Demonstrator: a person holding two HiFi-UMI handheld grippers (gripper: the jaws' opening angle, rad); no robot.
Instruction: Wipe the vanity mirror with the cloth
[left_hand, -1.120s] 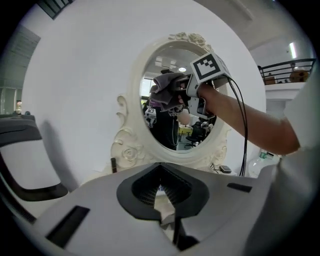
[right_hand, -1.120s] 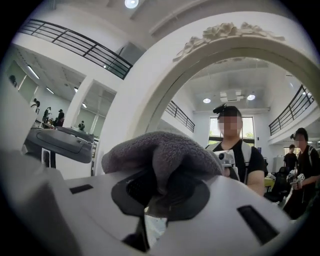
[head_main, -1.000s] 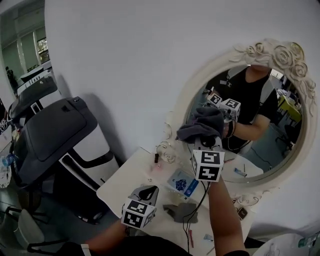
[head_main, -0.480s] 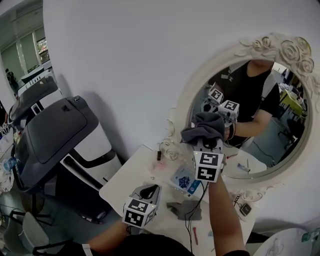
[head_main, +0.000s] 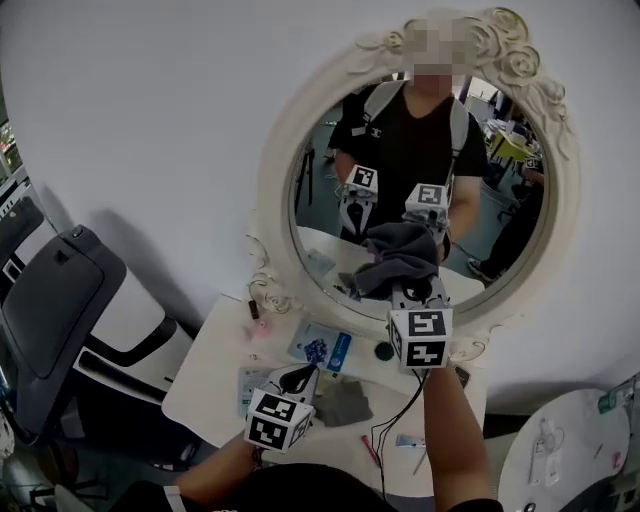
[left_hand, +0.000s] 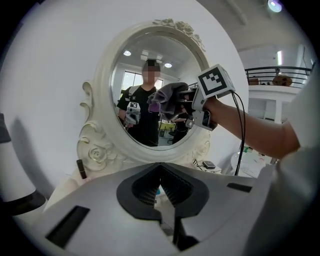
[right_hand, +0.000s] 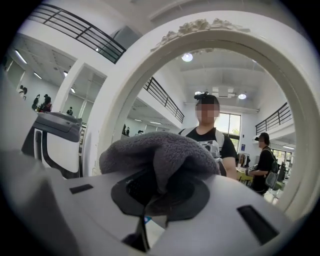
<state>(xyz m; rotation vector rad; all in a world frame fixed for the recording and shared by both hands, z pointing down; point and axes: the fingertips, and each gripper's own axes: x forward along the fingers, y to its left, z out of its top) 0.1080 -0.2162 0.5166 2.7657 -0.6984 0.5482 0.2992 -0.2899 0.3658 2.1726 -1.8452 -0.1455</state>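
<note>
The oval vanity mirror with its ornate white frame stands at the back of the white table. A grey cloth is bunched in my right gripper, which is shut on it and holds it up against the lower middle of the glass. In the right gripper view the cloth bulges over the jaws in front of the mirror frame. My left gripper hovers low over the table, shut with nothing in it. The left gripper view shows the mirror and the cloth from below.
On the table lie a blue packet, a grey rag, a small dark tube and a black cable. A black-and-white machine stands to the left. A round white table is at lower right.
The head view has swung so that the mirror sits centred. The cloth in my right gripper has gone from the glass's left side to its lower middle. My left gripper stays low.
</note>
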